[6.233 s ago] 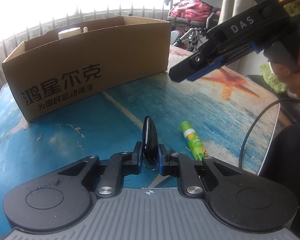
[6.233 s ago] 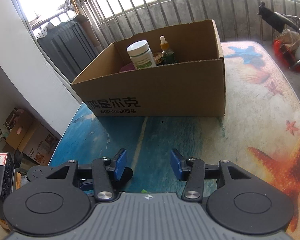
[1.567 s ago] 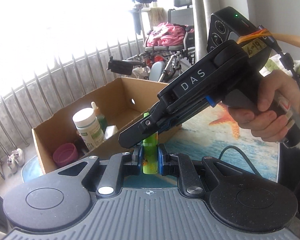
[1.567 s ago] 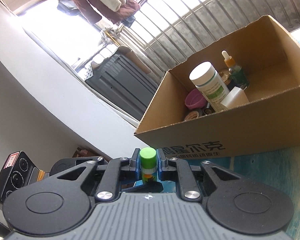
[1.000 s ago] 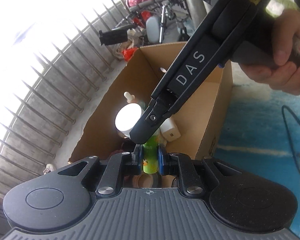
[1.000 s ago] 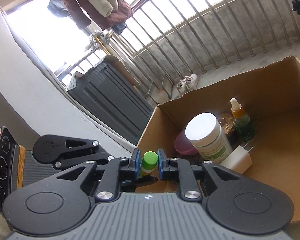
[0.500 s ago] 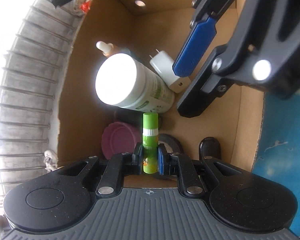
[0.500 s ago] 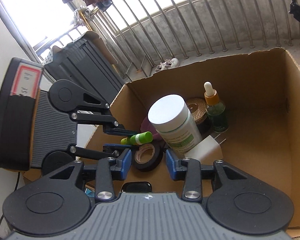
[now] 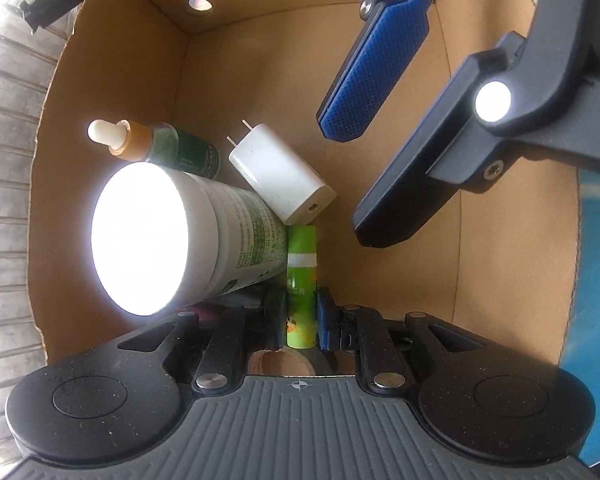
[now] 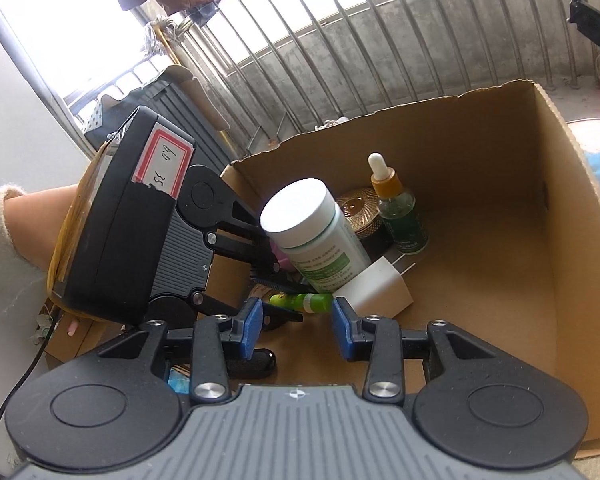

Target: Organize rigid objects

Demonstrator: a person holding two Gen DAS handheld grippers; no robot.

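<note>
My left gripper [image 9: 300,308] is shut on a green glue stick [image 9: 301,280] and holds it low inside the cardboard box [image 9: 500,240], its cap beside the white jar [image 9: 172,232] and touching the white charger plug [image 9: 284,176]. In the right wrist view the left gripper [image 10: 284,296] reaches down into the box with the glue stick [image 10: 304,302] lying level. My right gripper [image 10: 296,324] is open and empty above the box's near wall; it also shows at the upper right of the left wrist view [image 9: 380,152].
The box also holds a dropper bottle [image 10: 400,208], a gold-lidded dish [image 10: 358,210], a tape roll [image 9: 280,362] under the left gripper and a black key fob [image 10: 256,360]. The blue printed table [image 9: 596,280] lies to the right. Balcony railings [image 10: 340,40] stand behind.
My left gripper has gone lower into the box with the glue stick, down to the jar's side. My right gripper stays open above the box.
</note>
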